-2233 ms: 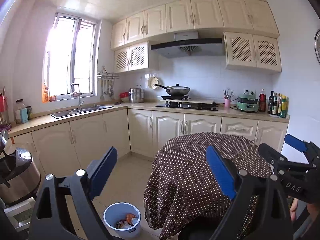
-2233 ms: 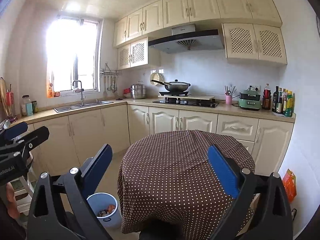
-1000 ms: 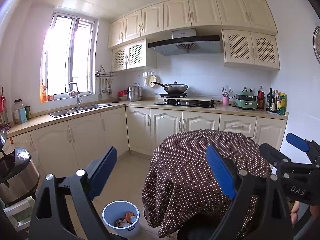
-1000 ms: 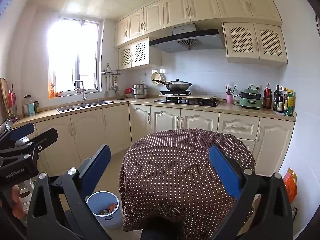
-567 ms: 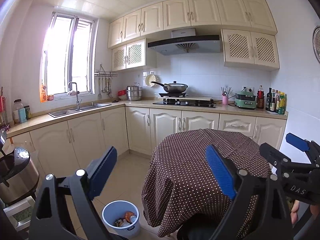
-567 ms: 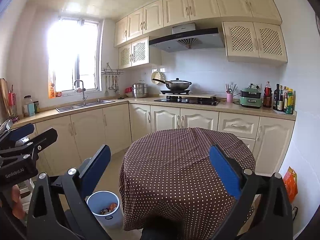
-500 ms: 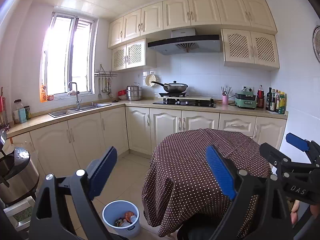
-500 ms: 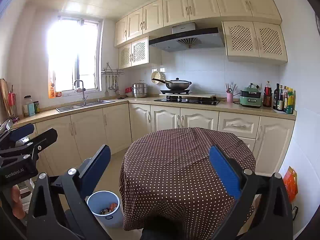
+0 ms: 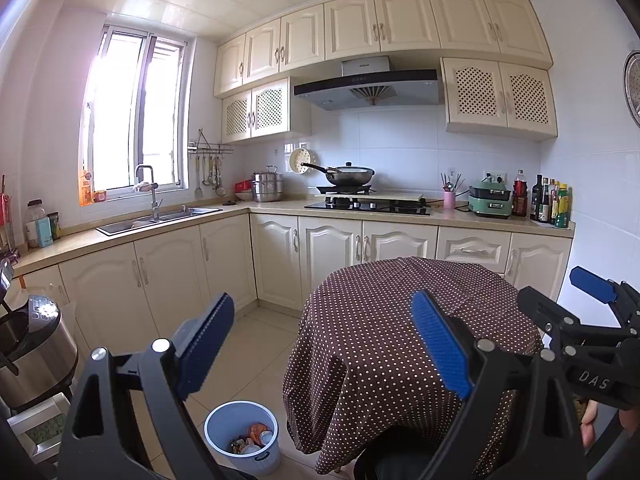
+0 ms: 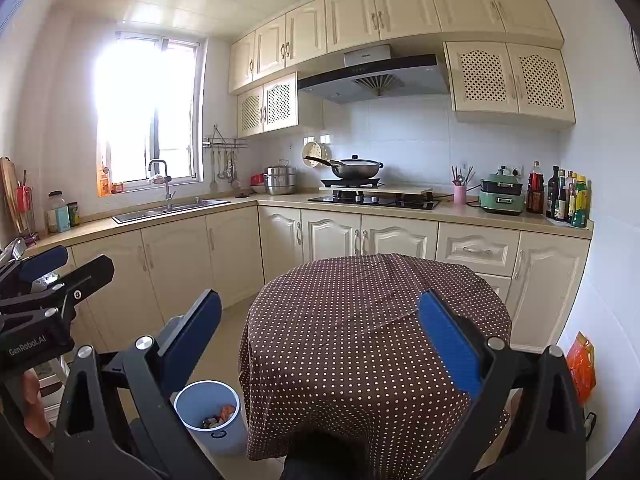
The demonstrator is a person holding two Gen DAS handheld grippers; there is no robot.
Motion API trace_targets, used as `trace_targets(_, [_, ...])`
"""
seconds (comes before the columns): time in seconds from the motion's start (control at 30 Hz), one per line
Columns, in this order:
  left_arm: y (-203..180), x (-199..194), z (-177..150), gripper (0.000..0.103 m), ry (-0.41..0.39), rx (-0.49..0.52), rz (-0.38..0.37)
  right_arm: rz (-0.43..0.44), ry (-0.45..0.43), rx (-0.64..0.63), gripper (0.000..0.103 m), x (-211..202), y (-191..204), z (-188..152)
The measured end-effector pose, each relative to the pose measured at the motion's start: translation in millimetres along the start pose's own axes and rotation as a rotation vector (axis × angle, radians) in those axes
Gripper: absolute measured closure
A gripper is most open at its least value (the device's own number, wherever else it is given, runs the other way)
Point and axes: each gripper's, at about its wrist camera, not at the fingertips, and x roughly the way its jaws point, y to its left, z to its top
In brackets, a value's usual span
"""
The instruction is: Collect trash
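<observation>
A pale blue trash bin (image 9: 242, 436) (image 10: 211, 412) stands on the floor left of the round table (image 9: 408, 320) (image 10: 372, 312), with several pieces of trash inside. The table's brown dotted cloth is bare. My left gripper (image 9: 320, 340) is open, held high in front of the table with nothing between its blue pads. My right gripper (image 10: 320, 336) is open too, empty, above the table's near edge. Each gripper shows at the edge of the other's view, the left gripper (image 10: 56, 280) at the left and the right gripper (image 9: 576, 300) at the right.
Cream cabinets and a counter (image 9: 460, 218) run along the back and left walls, with a sink (image 9: 160, 218), stove and wok (image 9: 348, 176), bottles (image 9: 548, 200). A rice cooker (image 9: 32, 344) stands at the left. An orange bag (image 10: 580, 364) lies by the right wall. Tiled floor (image 9: 256, 340) lies between table and cabinets.
Both cameras have drifted only slightly; the view has risen a little. Both grippers stay open and empty, and the bin and table have not moved.
</observation>
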Motion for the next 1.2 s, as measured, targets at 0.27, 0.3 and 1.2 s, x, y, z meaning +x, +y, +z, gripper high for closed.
trace_targets(0.27, [0.1, 0.3, -0.1, 0.015, 0.003, -0.001, 0.0, 0.004, 0.005, 0.004, 0.007, 1.5, 0.1, 1.0])
trace_targets(0.3, [-0.6, 0.3, 0.7, 0.014, 0.004, -0.001, 0.001, 0.004, 0.005, 0.004, 0.007, 1.9, -0.1, 1.1])
trace_targets(1.2, [-0.1, 2.4, 2.4, 0.014, 0.015, -0.002, 0.003, 0.016, 0.017, 0.0, 0.007, 4.1, 1.5, 0.5])
